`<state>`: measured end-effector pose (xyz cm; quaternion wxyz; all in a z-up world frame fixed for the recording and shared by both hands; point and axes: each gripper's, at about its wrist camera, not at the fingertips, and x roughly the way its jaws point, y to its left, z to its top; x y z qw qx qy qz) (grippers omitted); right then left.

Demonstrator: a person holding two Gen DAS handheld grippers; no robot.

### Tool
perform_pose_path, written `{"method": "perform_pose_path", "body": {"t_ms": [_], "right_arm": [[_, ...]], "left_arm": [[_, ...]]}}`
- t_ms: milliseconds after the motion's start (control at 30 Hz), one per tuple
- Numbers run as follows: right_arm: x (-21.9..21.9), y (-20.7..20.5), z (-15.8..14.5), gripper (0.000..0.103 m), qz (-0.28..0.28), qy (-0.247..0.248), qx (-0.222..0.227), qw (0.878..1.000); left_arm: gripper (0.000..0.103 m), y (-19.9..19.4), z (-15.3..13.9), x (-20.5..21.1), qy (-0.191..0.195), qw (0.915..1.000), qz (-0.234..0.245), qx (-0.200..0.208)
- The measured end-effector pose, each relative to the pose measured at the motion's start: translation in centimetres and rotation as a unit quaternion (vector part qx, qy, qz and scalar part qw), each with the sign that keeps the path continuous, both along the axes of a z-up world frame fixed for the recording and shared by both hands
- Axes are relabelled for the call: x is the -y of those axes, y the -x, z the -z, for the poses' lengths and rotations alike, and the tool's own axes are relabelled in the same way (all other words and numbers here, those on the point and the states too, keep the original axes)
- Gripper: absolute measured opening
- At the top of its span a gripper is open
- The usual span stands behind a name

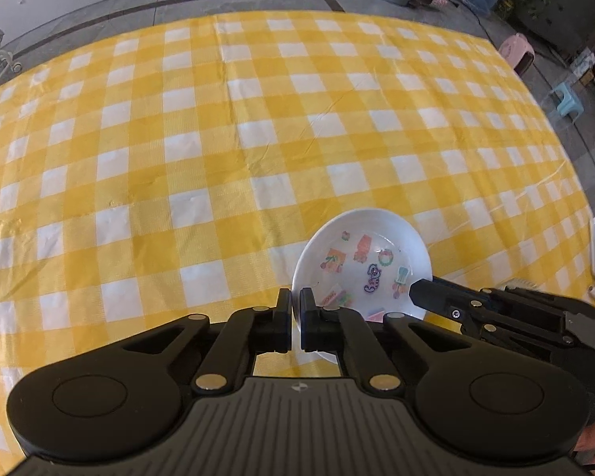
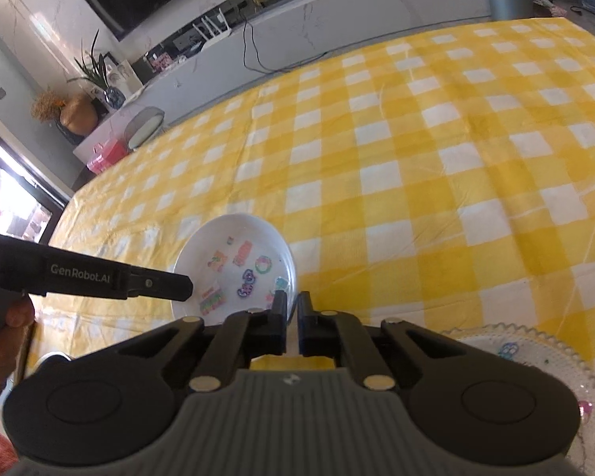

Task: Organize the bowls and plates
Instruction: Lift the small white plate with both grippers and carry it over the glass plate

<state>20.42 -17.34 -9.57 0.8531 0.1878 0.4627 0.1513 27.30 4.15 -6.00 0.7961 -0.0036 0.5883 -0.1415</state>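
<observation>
Both grippers, left (image 1: 295,297) and right (image 2: 292,299), pinch the white bowl's (image 1: 377,230) rim; yellow-checked tablecloth (image 1: 178,139) beneath.

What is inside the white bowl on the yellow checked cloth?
Inside the white round bowl only colourful cartoon stickers show, no food. Both grippers clamp its rim and cover parts of its near side, so that area stays unseen.

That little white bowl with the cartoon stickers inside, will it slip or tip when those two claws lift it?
The white sticker bowl looks rigid and glossy, so its rim may slide between the pads. The left gripper and right gripper each pinch the rim on opposite sides, which should limit tipping. It is small and empty, so probably light.
</observation>
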Motion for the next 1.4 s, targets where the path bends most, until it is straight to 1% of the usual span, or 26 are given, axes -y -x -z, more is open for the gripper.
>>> {"method": "perform_pose_path", "body": {"t_ms": [133, 233, 400, 567, 667, 800, 933, 1100, 1233, 1400], "right_arm": [[1.4, 0.4, -0.9, 0.001, 0.019, -0.020, -0.007, 1.000], [3.1, 1.1, -1.5, 0.001, 0.038, -0.044, -0.015, 0.998], [6.1, 2.7, -3.0, 0.000, 0.066, -0.074, -0.022, 0.995], [9.1, 5.1, -4.6, 0.000, 0.089, -0.078, -0.023, 0.993], [10.8, 6.8, -5.8, 0.000, 0.092, -0.066, -0.016, 0.993], [13.2, 9.5, -6.9, 0.000, 0.099, -0.051, -0.007, 0.994], [15.4, 11.5, -6.6, 0.000, 0.106, -0.047, -0.009, 0.993], [16.6, 12.8, -5.0, 0.000, 0.112, -0.063, -0.027, 0.991], [16.4, 13.0, -3.9, 0.000, 0.107, -0.053, -0.031, 0.992], [16.0, 12.5, -2.4, 0.000, 0.100, -0.046, -0.047, 0.993]], "left_arm": [[0.003, 0.9, -1.7, 0.8, 0.011, 0.9998, -0.005, 0.018], [0.003, 1.8, -3.1, 2.0, 0.018, 0.9992, -0.010, 0.034], [0.003, 3.9, -5.1, 4.2, 0.039, 0.9974, -0.025, 0.055], [0.003, 6.4, -6.5, 6.4, 0.072, 0.9945, -0.037, 0.067], [0.003, 8.0, -6.7, 7.7, 0.094, 0.9920, -0.040, 0.075], [0.003, 10.4, -6.0, 9.6, 0.119, 0.9891, -0.048, 0.073], [0.003, 12.4, -4.4, 11.1, 0.138, 0.9866, -0.061, 0.063], [0.003, 14.0, -2.2, 11.7, 0.137, 0.9856, -0.085, 0.051], [0.003, 14.6, -0.8, 11.7, 0.140, 0.9840, -0.100, 0.049], [0.003, 14.7, 0.5, 11.6, 0.131, 0.9837, -0.117, 0.041]]}}
